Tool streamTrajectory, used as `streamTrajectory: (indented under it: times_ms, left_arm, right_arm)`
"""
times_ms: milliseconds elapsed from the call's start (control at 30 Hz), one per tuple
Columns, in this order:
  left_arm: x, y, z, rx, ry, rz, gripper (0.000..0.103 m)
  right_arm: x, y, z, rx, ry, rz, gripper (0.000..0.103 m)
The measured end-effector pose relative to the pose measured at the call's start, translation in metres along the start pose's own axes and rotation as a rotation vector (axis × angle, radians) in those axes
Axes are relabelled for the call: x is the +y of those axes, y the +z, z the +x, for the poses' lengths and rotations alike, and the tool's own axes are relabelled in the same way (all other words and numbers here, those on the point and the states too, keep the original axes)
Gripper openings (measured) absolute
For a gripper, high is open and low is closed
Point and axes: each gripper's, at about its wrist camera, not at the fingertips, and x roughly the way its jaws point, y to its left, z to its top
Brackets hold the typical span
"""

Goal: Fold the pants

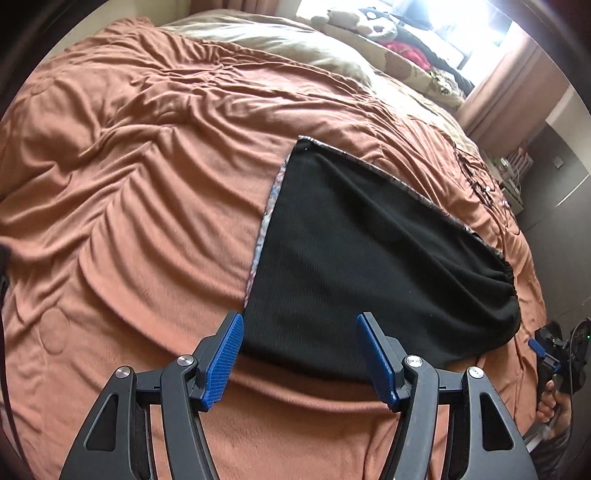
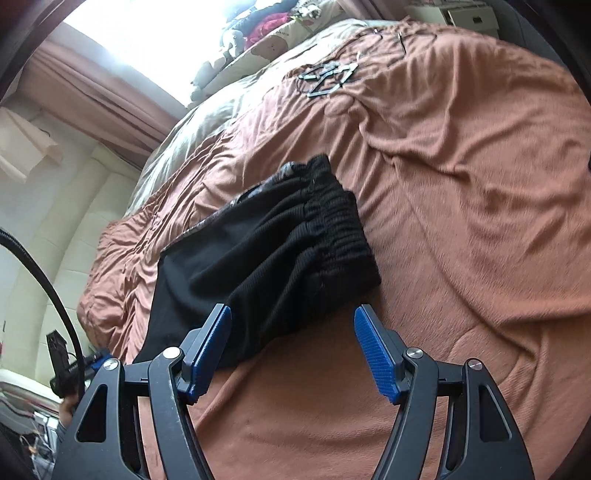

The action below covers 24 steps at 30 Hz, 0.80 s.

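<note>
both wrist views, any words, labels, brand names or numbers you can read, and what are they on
No text can be read in either view.
Black pants: no tag or print shows.
Blue pads on the left tongs and right tongs: only a ridged texture, no marking.
Items on the far shelf: too small and blurred to read.
Cushion with brown patches: any print is too blurred to read.

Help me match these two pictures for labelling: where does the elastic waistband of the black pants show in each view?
Left wrist view: the waistband is at the pants' right end, mid-right of the picture.
Right wrist view: the waistband is the gathered band at centre, above the open right gripper.
Shared landmark: the stuffed toys by the bright window, at top in both.
</note>
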Motion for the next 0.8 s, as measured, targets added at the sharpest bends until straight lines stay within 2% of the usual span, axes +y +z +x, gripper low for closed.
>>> streamTrajectory:
  times_ms: [267, 467, 600, 700, 733, 800]
  left_arm:
    - [0.016, -0.019, 0.003, -0.016, -0.044, -0.114, 0.066]
    - [0.021, -0.027, 0.007, -0.023, -0.072, -0.166, 0.066]
    - [0.025, -0.029, 0.011, -0.024, -0.083, -0.197, 0.064]
    - [0.029, -0.029, 0.016, -0.019, -0.090, -0.225, 0.060]
    - [0.030, -0.028, 0.018, -0.015, -0.089, -0.230, 0.057]
    - [0.031, -0.028, 0.023, -0.006, -0.087, -0.243, 0.055]
  right_arm:
    - [-0.022, -0.006, 0.040, 0.030, 0.095, 0.114, 0.068]
    - [-0.042, -0.005, 0.061, 0.007, 0.171, 0.222, 0.068]
    - [-0.050, -0.002, 0.073, -0.008, 0.159, 0.262, 0.068]
    - [-0.052, 0.002, 0.075, -0.041, 0.137, 0.278, 0.067]
    - [-0.053, 0.003, 0.074, -0.050, 0.132, 0.282, 0.057]
    - [-0.054, 0.006, 0.073, -0.056, 0.112, 0.273, 0.042]
